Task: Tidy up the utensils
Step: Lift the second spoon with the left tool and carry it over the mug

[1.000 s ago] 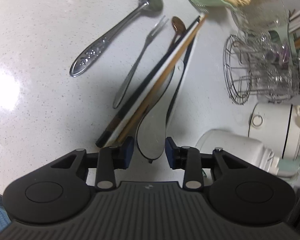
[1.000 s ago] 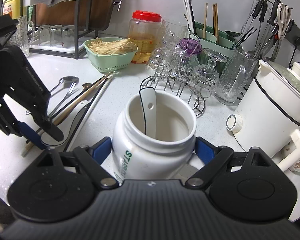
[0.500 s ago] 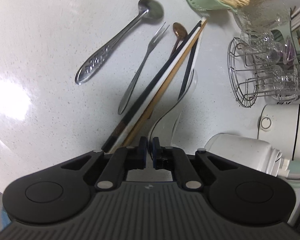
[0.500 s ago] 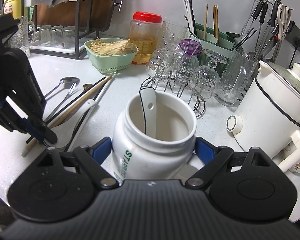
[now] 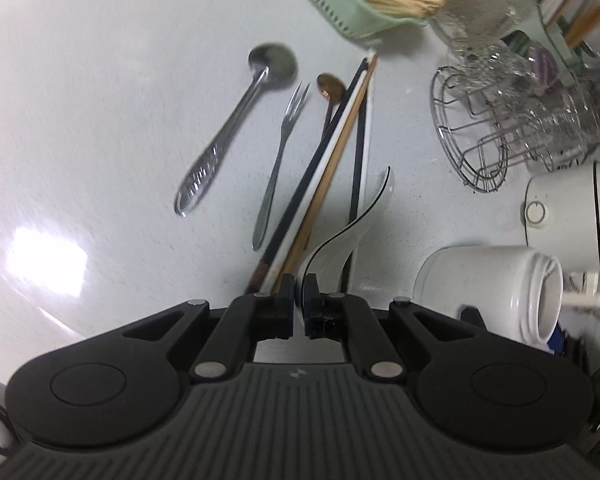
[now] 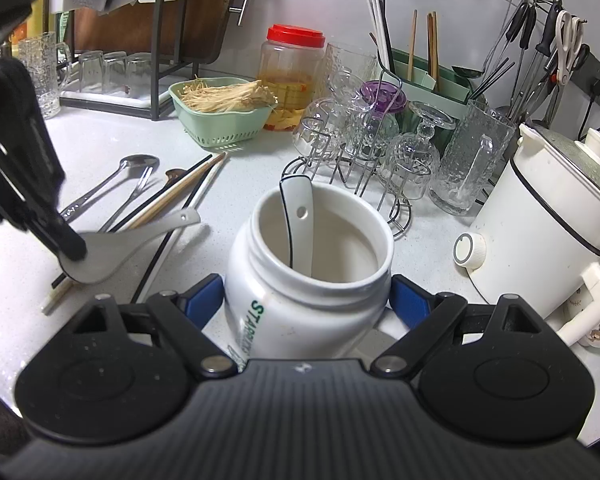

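Observation:
My left gripper (image 5: 299, 284) is shut on the bowl end of a white ceramic spoon (image 5: 356, 224). In the right wrist view the spoon (image 6: 132, 240) hangs just above the counter, its handle pointing right, with the left gripper (image 6: 70, 250) at its bowl. My right gripper (image 6: 306, 298) is shut on a white jar (image 6: 260, 320), blue pads against both its sides. Another white spoon (image 6: 298, 216) stands inside that jar. A steel spoon (image 5: 236, 128), a fork (image 5: 280, 152), a small brown spoon (image 5: 332, 88) and several chopsticks (image 5: 328, 168) lie on the white counter.
A green basket (image 6: 220, 128) of enoki mushrooms and a red-lidded jar (image 6: 292, 76) stand at the back. A wire rack of glasses (image 6: 364, 140) is behind the white jar. A white electric pot (image 6: 540, 232) is at the right, a dish rack (image 6: 112, 40) back left.
The left jaws closed on the white spoon's bowl and lifted it off the counter, rolling it onto its edge. The right gripper and jar have not moved.

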Available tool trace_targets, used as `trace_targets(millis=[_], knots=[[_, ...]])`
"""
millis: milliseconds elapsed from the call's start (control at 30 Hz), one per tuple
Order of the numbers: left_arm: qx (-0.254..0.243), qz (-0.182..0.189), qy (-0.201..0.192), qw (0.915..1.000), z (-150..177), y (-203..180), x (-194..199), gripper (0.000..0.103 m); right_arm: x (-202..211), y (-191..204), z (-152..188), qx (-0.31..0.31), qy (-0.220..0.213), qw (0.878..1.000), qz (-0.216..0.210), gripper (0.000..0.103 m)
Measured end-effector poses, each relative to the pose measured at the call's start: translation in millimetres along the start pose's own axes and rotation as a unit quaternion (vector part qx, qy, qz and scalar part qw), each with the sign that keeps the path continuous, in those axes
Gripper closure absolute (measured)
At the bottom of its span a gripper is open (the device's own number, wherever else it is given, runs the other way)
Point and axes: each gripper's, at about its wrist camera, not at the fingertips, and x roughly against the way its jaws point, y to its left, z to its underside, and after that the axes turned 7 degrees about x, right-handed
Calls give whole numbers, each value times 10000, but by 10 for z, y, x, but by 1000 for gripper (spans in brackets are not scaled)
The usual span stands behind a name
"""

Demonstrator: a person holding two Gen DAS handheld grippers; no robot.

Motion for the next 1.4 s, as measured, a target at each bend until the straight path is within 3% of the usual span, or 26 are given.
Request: trace_targets(millis=[200, 433, 667, 800, 967, 1100, 1233, 1400], knots=[[-456, -25, -10, 9990, -84, -92, 217, 98, -10, 13, -8, -7, -33, 10000, -12, 11], [-1271, -224, 16, 9916, -153, -263, 519, 98, -19, 32, -12, 26, -61, 10000, -32, 11], [-2048, -448, 573, 9761, -21, -425, 686, 98, -26, 43, -18, 30, -89, 10000, -16, 11], [-2579, -594, 695, 9618, -34, -605, 865, 98, -34, 60, -29, 34, -89, 10000, -20, 11], [-3310, -775, 840, 9367, -46, -908, 1089, 98, -33, 85, -32, 63, -105, 9999, -46, 11], [-3653, -770, 924, 9231, -45, -1149, 1173, 98, -30, 89, -27, 57, -106, 9999, -41, 11], [-4269, -883, 988, 8946, -18, -1512, 1150, 98, -23, 95, -19, 26, -119, 9999, -30, 11], [-4725, -1039, 1001, 8694, -21, -1830, 1093, 98, -20, 95, -20, 4, -117, 9999, -20, 12]])
